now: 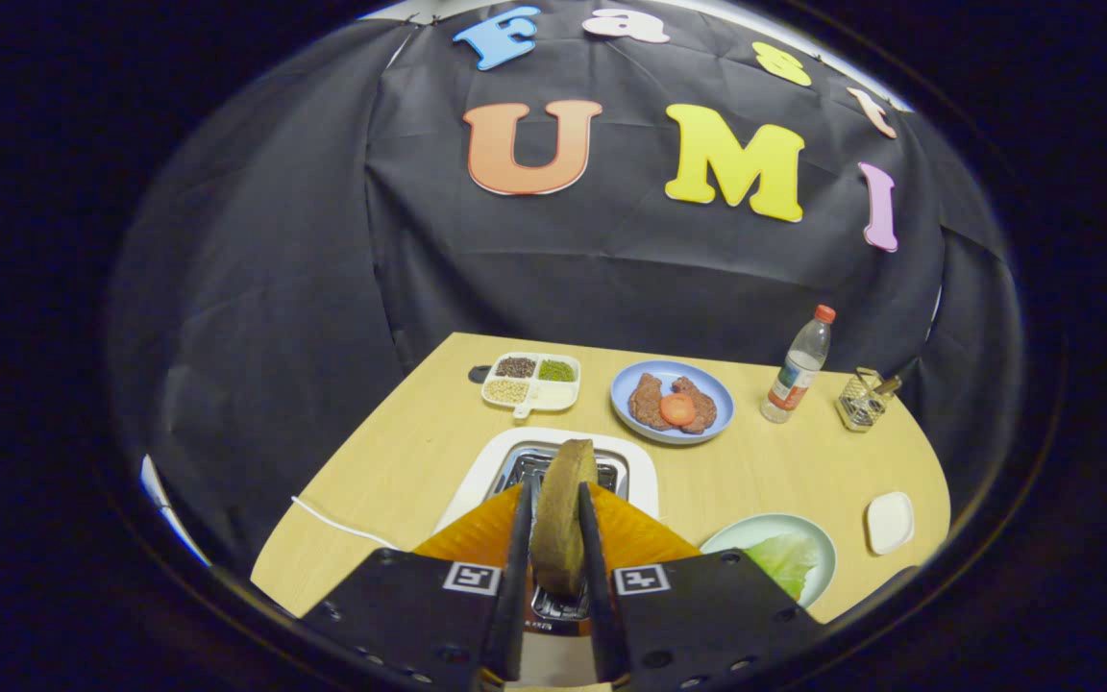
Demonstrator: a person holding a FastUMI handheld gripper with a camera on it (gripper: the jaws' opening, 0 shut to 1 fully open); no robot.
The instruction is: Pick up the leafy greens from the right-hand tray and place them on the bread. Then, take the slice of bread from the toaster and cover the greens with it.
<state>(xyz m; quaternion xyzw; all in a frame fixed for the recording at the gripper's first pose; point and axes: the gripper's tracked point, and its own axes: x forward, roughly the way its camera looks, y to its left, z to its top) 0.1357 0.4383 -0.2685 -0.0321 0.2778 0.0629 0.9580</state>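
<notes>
My gripper [554,492] is shut on a brown slice of bread [561,533], which stands on edge between the two fingers. The slice sits in or just above the slot of the white toaster [645,468] right below it; I cannot tell which. To the right of the fingers, a pale green plate [755,529] holds a leaf of greens [789,559]. Beyond the toaster a blue plate [722,408] carries brown bread pieces [648,399] with a red tomato slice [677,408] on top.
A white compartment tray of beans [529,380] lies at the back left of the wooden table [400,452]. A water bottle [799,365] and a wire holder [863,399] stand at the back right. A small white dish [890,522] sits near the right edge. A white cable [332,524] runs left of the toaster.
</notes>
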